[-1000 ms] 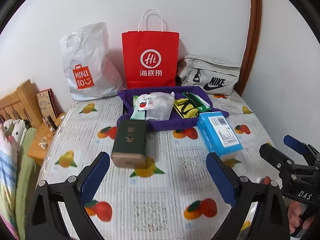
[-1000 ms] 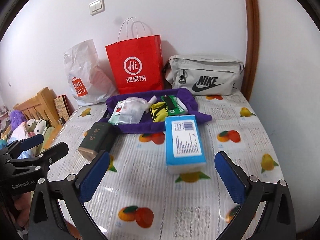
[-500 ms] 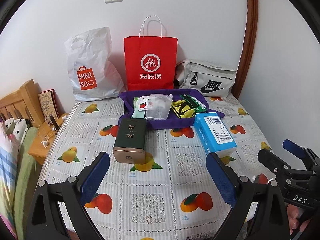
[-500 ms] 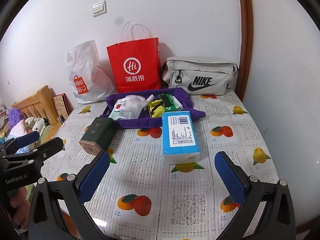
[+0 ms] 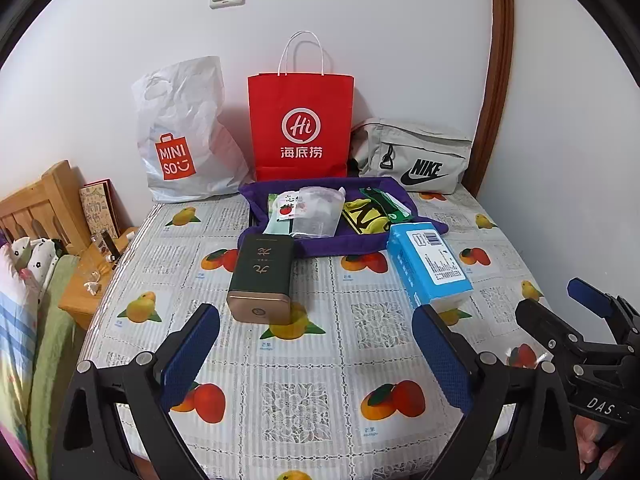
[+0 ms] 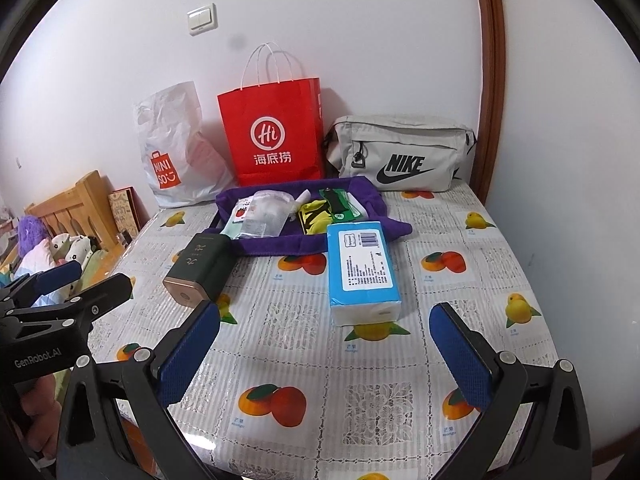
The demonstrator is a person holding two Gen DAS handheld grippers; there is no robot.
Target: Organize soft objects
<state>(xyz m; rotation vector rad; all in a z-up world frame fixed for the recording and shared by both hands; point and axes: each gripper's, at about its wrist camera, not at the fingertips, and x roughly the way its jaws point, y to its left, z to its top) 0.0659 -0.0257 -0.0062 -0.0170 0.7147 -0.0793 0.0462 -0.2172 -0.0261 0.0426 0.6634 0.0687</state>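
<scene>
A blue tissue pack [image 6: 362, 270] lies mid-table; it also shows in the left wrist view as the tissue pack [image 5: 427, 264]. Left of it a dark green tin [image 5: 262, 278] lies on its side, the same tin [image 6: 198, 272] in the right wrist view. Behind both, a purple cloth tray [image 5: 256, 194] holds small soft packets, a clear bag and yellow-green items. My left gripper [image 5: 316, 354] hovers open over the near table, empty. My right gripper [image 6: 324, 354] is open too, short of the tissue pack.
Against the wall stand a white Miniso plastic bag [image 5: 180, 136], a red paper bag [image 5: 300, 128] and a grey Nike pouch [image 5: 416, 156]. A wooden headboard [image 5: 44, 204] and bedding are at the left. The fruit-print tablecloth [image 5: 304, 396] covers the table.
Both grippers have drawn back and risen, so the table and its objects look smaller and farther. The objects themselves have not moved. Both stay open.
</scene>
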